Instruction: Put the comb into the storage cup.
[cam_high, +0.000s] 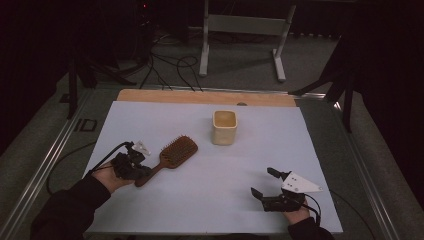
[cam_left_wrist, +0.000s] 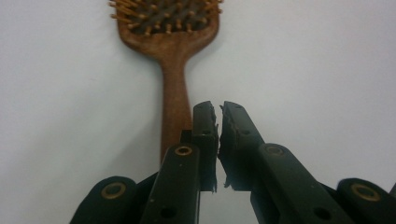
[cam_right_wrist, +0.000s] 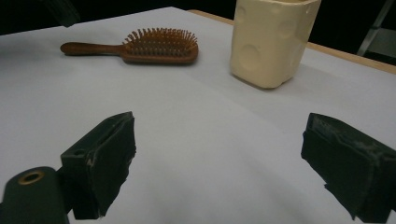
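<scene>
Brush: brown wooden paddle hairbrush, left of centre on the white surface, bristles up.
Axis: diagonal, head upper right, handle lower left.
Left claw: jaws nearly together, empty, beside the handle end.
Right claw: jaws wide apart, empty, lower right.
Cup: cream square cup, upright, centre top.

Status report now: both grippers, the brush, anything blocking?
Left gripper shut, empty, beside brush handle. Right gripper open, empty. Cup apart, nothing blocking.

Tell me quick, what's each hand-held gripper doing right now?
Left hand-held gripper: shut, empty, beside the brush handle.
Right hand-held gripper: open, empty.
</scene>
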